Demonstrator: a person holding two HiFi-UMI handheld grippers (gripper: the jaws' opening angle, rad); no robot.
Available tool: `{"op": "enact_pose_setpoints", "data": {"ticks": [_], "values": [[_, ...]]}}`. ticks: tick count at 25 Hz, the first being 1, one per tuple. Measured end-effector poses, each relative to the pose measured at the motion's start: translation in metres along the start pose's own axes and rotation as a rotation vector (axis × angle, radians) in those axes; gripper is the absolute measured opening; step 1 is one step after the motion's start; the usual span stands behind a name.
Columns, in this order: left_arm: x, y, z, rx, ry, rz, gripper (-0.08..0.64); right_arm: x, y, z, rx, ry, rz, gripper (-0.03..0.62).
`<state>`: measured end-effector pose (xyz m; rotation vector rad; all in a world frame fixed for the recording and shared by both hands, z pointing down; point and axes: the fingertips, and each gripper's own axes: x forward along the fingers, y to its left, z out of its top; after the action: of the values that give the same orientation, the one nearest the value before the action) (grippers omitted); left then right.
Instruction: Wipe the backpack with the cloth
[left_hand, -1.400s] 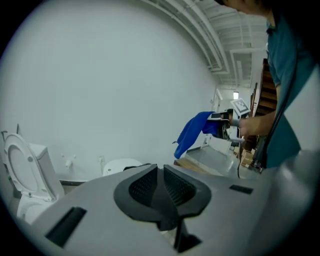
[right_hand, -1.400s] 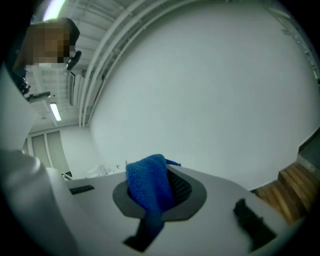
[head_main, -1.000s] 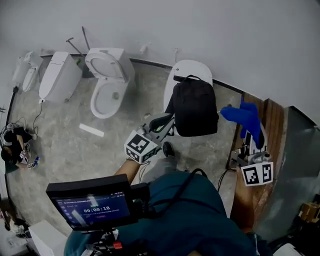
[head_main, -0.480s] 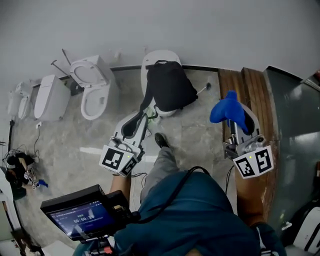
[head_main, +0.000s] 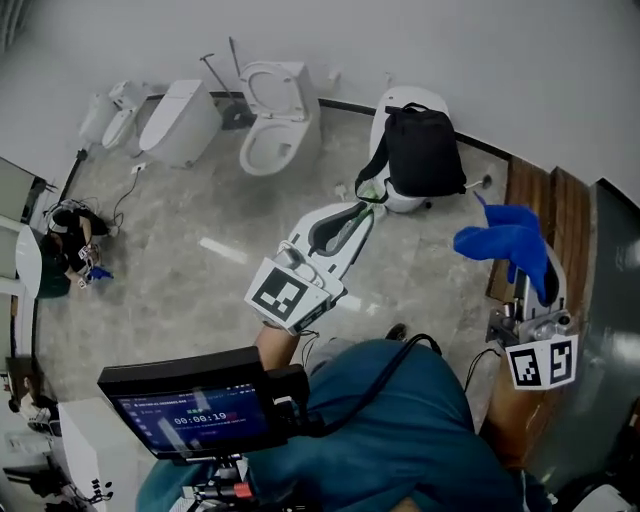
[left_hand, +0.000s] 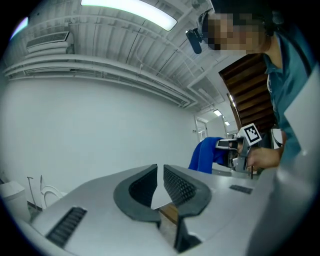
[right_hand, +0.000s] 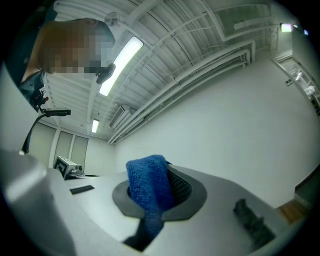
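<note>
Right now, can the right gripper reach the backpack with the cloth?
Likely yes. The right gripper, shut on the blue cloth, is apart from the black backpack, with nothing between them. The left gripper sits at the backpack's other side, off that path.

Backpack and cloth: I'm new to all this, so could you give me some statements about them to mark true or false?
1. The right tool holds a blue cloth. True.
2. The backpack lies on the floor. False: it sits on a white toilet.
3. The left tool grips the backpack. False: nothing is between its jaws.
4. The backpack is black. True.
5. The cloth is pressed against the backpack. False: there is a clear gap between them.
</note>
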<state>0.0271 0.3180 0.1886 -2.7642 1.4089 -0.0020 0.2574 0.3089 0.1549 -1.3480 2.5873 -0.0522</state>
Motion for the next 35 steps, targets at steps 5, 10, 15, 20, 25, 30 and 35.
{"op": "enact_pose_setpoints", "data": {"ticks": [5, 10, 15, 20, 25, 30, 35], "values": [[-0.057, -0.016, -0.026, -0.004, 0.007, -0.014, 0.041, -0.034, 0.043, -0.033, 0.007, 0.018, -0.020, 0.018], [-0.152, -0.032, 0.006, -0.054, 0.010, -0.047, 0.041, -0.068, 0.139, 0.004, 0.005, 0.036, -0.046, 0.018], [-0.207, -0.045, 0.001, -0.074, 0.014, -0.080, 0.041, -0.100, 0.196, 0.007, -0.016, 0.035, -0.057, 0.018], [-0.229, -0.069, 0.005, -0.064, -0.002, -0.100, 0.041, -0.135, 0.214, 0.014, -0.033, 0.031, -0.077, 0.018], [-0.240, -0.092, 0.014, -0.051, -0.020, -0.086, 0.041, -0.163, 0.215, 0.024, -0.036, 0.032, -0.078, 0.018], [-0.236, -0.130, 0.025, -0.045, -0.020, -0.081, 0.041, -0.194, 0.204, 0.043, -0.060, 0.037, -0.065, 0.017], [-0.230, -0.161, 0.020, -0.042, -0.013, -0.103, 0.041, -0.217, 0.195, 0.039, -0.066, 0.050, -0.069, 0.017]]}}
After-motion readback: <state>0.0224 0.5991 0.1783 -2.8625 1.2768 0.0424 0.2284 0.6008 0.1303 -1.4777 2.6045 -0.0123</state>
